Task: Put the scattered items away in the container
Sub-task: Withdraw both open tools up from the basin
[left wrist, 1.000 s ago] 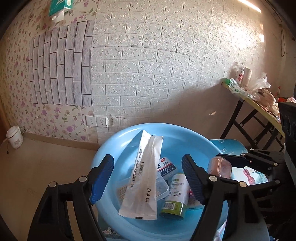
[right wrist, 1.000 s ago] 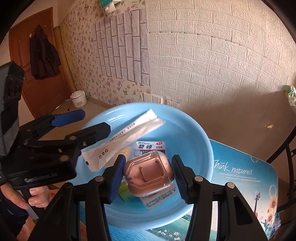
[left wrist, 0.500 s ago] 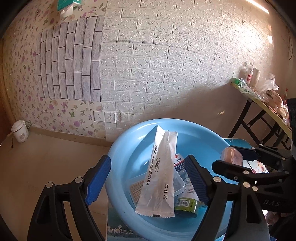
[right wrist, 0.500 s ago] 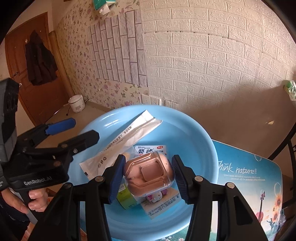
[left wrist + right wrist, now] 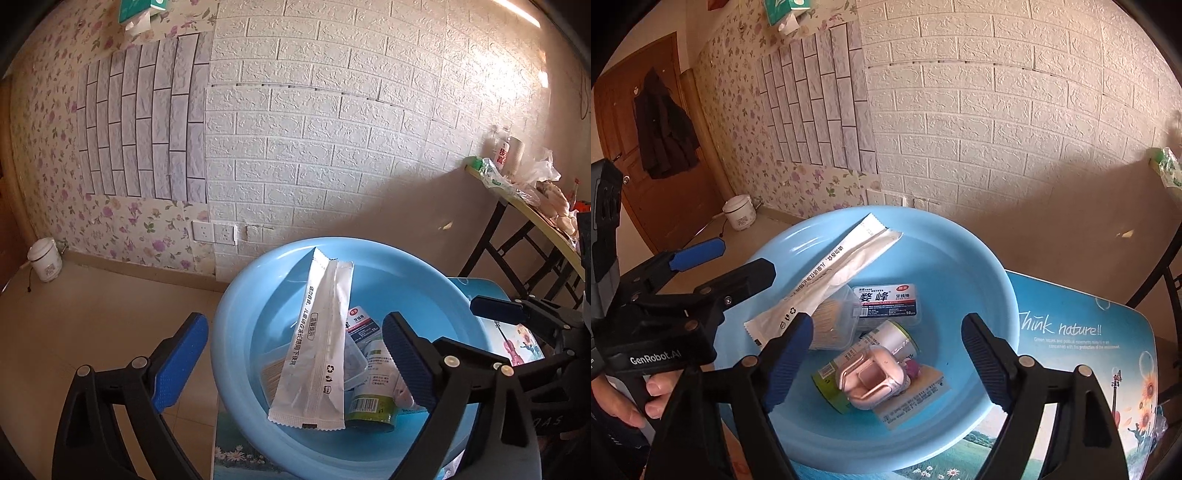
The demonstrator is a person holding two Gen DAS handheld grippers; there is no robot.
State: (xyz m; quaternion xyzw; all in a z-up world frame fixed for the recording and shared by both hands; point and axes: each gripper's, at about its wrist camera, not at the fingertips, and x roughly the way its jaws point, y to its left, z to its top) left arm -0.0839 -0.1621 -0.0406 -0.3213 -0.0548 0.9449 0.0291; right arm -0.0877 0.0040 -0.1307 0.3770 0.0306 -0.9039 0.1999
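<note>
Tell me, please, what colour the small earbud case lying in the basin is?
Pink small glossy plastic earbud case, clearest in the right wrist view.

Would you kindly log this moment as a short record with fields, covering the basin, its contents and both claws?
container: blue basin on a printed table
contents: long white sachet, toothpick tub, floss pick box, green can, pink case on top
left claw: open, empty
right claw: open, above the pink case
</note>
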